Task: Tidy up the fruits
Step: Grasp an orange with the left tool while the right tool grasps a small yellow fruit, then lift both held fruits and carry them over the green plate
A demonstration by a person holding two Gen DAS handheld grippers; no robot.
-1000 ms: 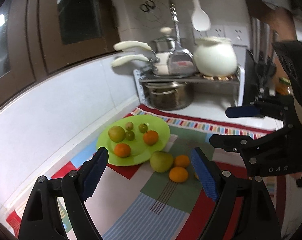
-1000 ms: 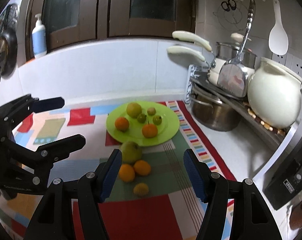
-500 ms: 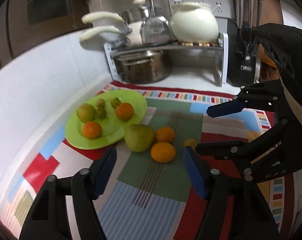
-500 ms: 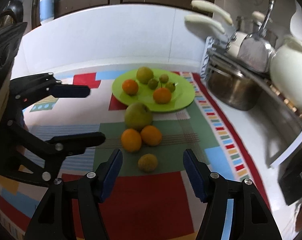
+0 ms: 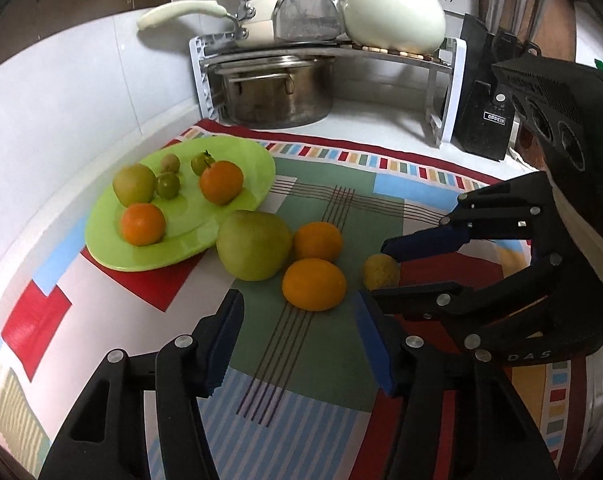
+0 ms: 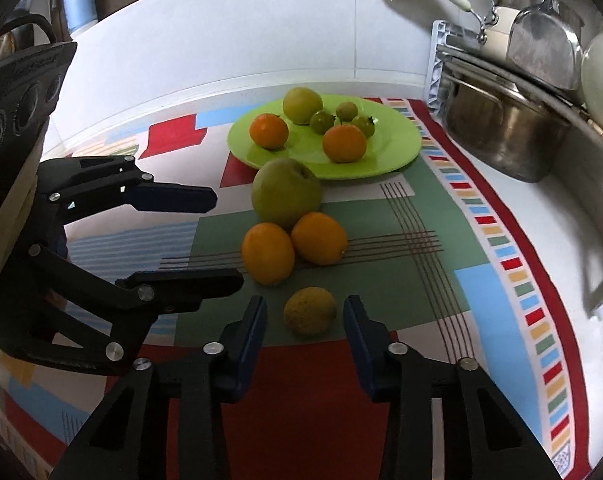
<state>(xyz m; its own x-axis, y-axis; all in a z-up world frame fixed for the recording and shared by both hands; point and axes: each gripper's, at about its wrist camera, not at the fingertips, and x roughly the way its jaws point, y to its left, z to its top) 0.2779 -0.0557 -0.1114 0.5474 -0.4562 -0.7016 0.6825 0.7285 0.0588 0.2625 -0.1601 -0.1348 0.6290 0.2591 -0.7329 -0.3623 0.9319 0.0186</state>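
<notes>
My right gripper [image 6: 305, 320] straddles the small yellow fruit [image 6: 310, 311], which lies dead ahead between the two blue pads and low on the patterned cloth [image 6: 381, 400] covering the tabletop. The jaws are closing; a gap shows on each side of the fruit, so the pads do not yet press on it. The fruit is nearly round, with no long axis to align to, so the closing line simply passes across its middle.

My left gripper [image 5: 297, 332] is likewise closing, with nothing between its pads. The nearer orange [image 5: 314, 284] sits just beyond its fingertips and straight ahead. Of my two hands, the right is plainly the nearer to the yellow fruit, the left to this orange.

The yellow fruit is dull, rough-skinned and smaller than its neighbours. Just behind it two oranges touch one another, the far orange [image 5: 318, 241] also touching the large green apple [image 5: 253, 245]. The apple rests against the rim of the green plate [image 5: 169, 256], which already carries two oranges and four greenish fruits.
</notes>
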